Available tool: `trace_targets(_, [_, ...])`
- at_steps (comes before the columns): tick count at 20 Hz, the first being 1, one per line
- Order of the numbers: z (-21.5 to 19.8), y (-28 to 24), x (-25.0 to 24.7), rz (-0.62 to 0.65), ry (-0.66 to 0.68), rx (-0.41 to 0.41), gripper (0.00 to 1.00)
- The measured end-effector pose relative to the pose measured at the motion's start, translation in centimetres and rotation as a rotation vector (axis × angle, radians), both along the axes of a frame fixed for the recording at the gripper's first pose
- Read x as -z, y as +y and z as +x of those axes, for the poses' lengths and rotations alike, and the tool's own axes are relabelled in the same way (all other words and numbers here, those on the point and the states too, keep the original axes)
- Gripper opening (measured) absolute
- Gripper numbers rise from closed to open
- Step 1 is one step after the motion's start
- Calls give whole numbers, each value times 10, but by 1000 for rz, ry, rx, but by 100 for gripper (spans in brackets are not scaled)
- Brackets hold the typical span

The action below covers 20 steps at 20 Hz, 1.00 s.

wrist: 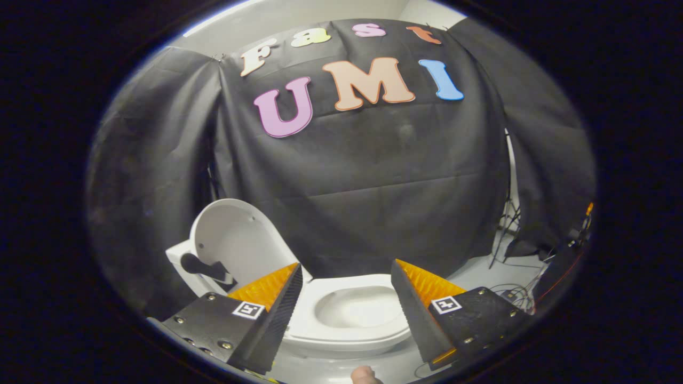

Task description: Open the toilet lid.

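Note:
A white toilet stands on the floor beyond my fingers. Its lid (235, 242) is raised upright, leaning back against the tank (179, 261) beyond my left finger. The seat (320, 325) lies flat around the bowl (355, 309), which shows in the gap between my fingers. My gripper (347, 274) is open, its fingers wide apart with nothing between them, held above and short of the seat's front rim. A dark handle-like shape (203, 266) sits in front of the lid's lower part.
Black cloth hangs as the booth wall behind the toilet. Tripod legs (504, 229) and loose cables (512, 296) lie on the pale floor beyond my right finger. A person's fingertip (365, 375) pokes in below the gripper.

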<state>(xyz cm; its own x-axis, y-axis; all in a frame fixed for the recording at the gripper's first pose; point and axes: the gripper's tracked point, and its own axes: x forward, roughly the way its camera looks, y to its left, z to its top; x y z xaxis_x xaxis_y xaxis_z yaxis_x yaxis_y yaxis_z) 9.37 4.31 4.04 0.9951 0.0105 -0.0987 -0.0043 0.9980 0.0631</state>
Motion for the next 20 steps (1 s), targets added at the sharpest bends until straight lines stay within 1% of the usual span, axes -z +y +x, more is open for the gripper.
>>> trace_targets(4, [-5, -25, 9, -16, 2, 8, 98])
trace_targets(7, [-8, -34, 17, 11, 20, 4, 98])
trace_targets(10, [-11, -43, 19, 5, 21, 12, 98])
trace_targets(14, [-12, -52, 17, -4, 13, 27, 98])
trace_targets(20, [-11, -50, 19, 13, 19, 29, 98])
